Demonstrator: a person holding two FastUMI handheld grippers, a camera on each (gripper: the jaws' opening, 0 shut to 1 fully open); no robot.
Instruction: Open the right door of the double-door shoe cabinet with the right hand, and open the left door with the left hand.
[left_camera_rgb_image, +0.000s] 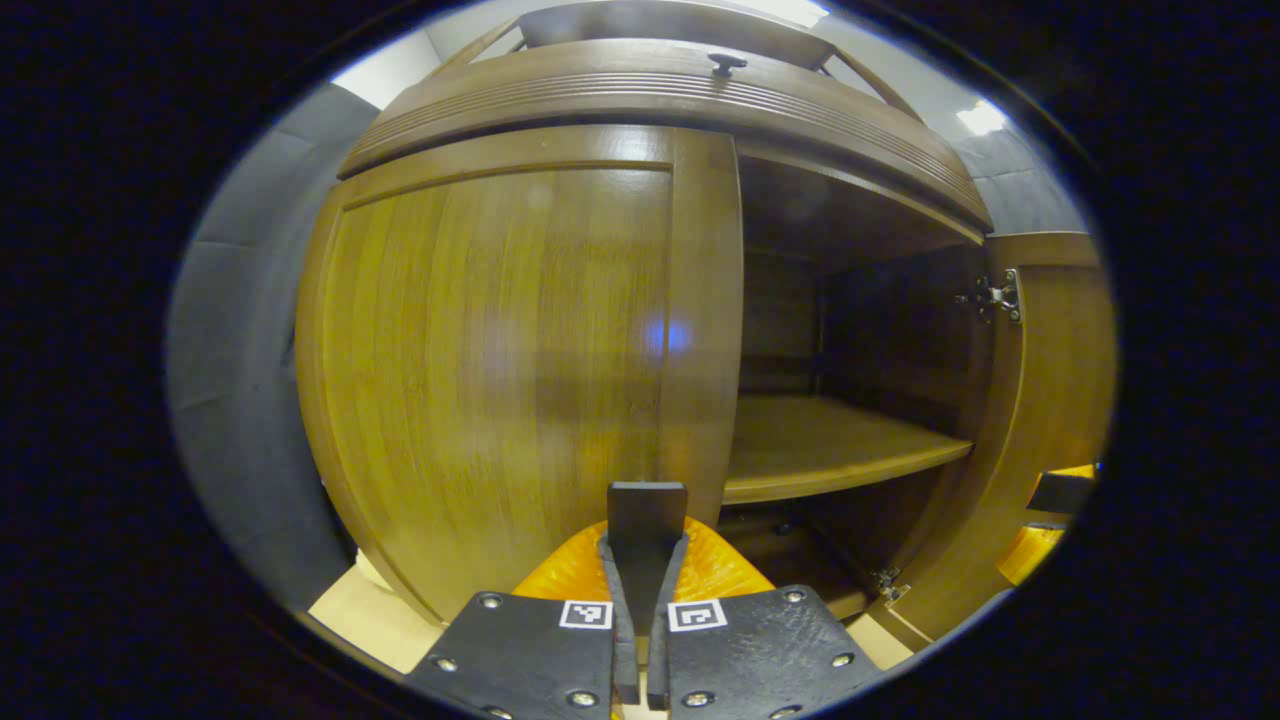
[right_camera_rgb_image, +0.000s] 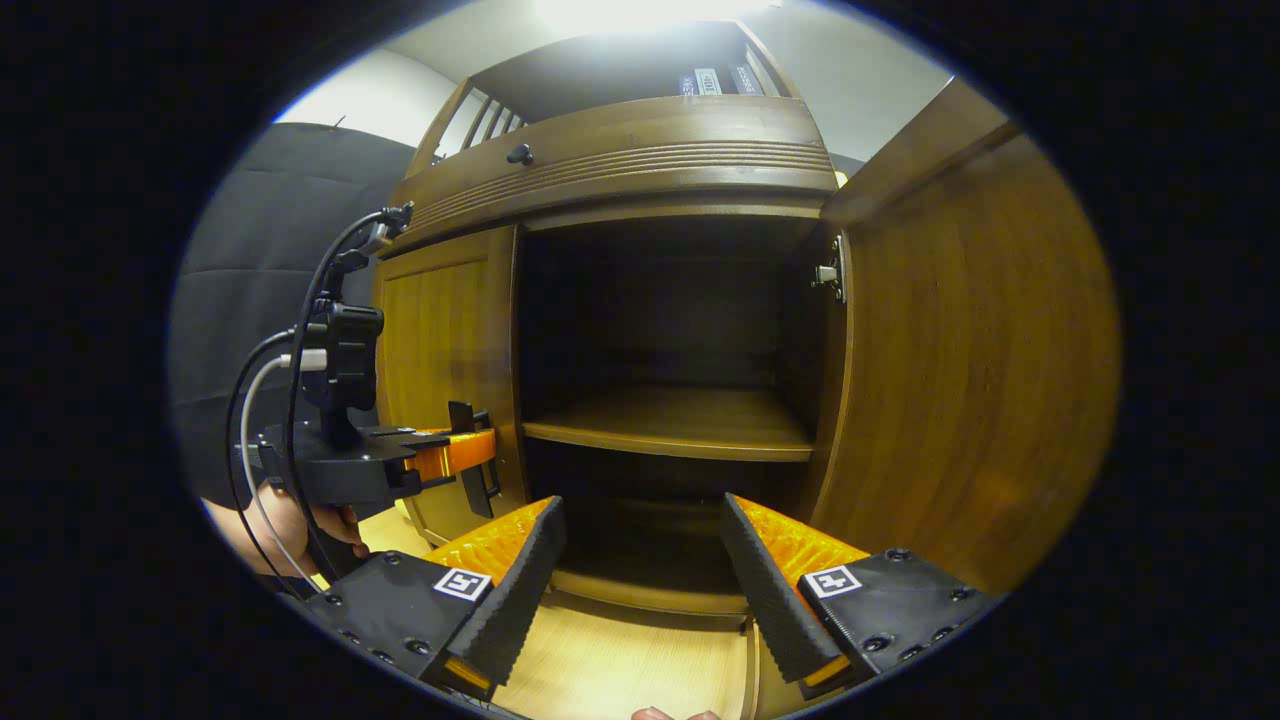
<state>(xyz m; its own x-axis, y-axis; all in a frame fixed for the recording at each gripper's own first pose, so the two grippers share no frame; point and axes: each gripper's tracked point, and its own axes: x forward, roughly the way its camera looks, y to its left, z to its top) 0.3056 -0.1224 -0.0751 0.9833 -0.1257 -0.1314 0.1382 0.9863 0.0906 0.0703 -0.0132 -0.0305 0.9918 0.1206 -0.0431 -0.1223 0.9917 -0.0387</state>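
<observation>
At cabinet front: right door (right_camera_rgb_image: 960, 350) is swung wide; left door (left_camera_rgb_image: 500, 370) is seen closed, not yet opened. Right gripper (right_camera_rgb_image: 640, 560) fingers spread, empty; left gripper (left_camera_rgb_image: 646, 560) fingers pressed together, nothing held.

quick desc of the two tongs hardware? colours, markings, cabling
Right tongs: black plates with screws, a square black-and-white marker on each, orange ribbed fingers faced with black textured pads. Left tongs share that build; in the right gripper view the left tongs' black body carries an orange section, an upright black camera mount, and black and white cables looping off it.
</observation>
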